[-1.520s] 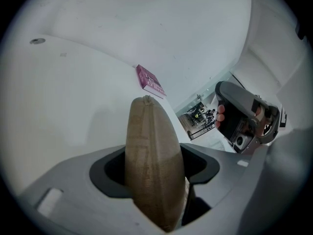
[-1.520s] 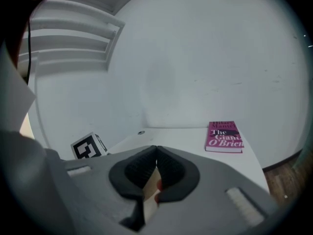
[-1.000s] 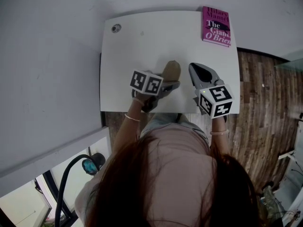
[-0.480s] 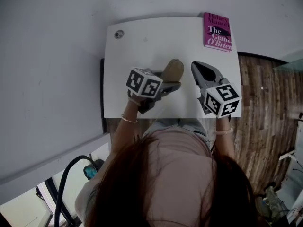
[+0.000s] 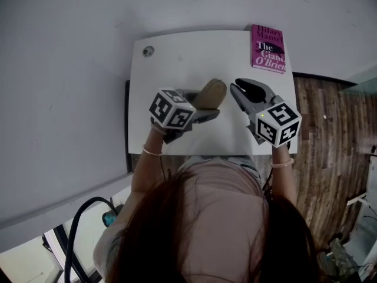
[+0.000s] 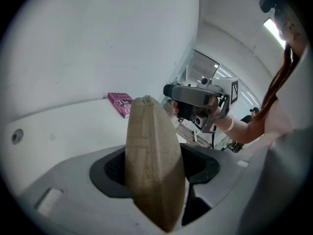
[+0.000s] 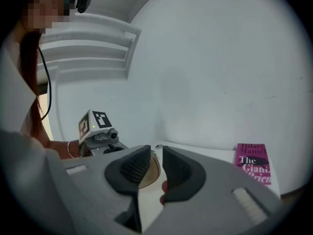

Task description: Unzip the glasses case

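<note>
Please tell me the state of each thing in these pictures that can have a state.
glasses case: gripped at both sides; whether the zip is open or closed, I cannot tell.
left gripper: shut on the glasses case.
right gripper: open and empty; its jaws have just been opening.
book: closed, lying flat at a far corner of the table.
</note>
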A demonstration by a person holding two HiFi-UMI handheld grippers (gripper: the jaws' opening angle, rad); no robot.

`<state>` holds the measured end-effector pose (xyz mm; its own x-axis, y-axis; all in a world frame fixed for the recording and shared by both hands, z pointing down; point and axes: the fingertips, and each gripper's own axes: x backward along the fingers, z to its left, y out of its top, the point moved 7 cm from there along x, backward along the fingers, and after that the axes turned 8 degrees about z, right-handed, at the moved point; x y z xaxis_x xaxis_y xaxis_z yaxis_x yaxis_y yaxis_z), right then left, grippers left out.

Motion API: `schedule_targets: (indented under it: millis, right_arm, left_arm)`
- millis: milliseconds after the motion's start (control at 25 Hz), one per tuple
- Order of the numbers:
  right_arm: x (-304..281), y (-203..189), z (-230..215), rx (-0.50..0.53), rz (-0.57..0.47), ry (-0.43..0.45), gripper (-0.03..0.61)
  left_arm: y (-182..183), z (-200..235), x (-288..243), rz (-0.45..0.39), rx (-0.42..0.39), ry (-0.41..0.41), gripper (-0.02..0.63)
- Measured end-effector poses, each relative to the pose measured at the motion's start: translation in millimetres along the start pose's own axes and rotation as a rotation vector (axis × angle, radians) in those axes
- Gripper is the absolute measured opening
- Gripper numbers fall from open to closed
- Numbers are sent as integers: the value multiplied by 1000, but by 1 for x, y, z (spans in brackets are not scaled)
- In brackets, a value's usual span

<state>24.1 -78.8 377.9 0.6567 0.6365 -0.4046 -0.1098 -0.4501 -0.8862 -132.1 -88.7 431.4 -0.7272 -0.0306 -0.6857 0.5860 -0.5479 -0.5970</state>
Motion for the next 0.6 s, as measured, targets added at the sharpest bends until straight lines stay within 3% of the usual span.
schedule_targets:
  millis: [200,360,600]
  right_arm:
    - [3,5,-5,51,-1,68,83]
    - [6,9,-12,84,-5,152,86]
    - [8,15,-16,117,-2,240,101]
  left_arm:
    - [11,-3,8,33,-85,8,298]
    - [25,-11,12,60,-147,-47,298]
    - [37,-17,14,92,-221,-66,298]
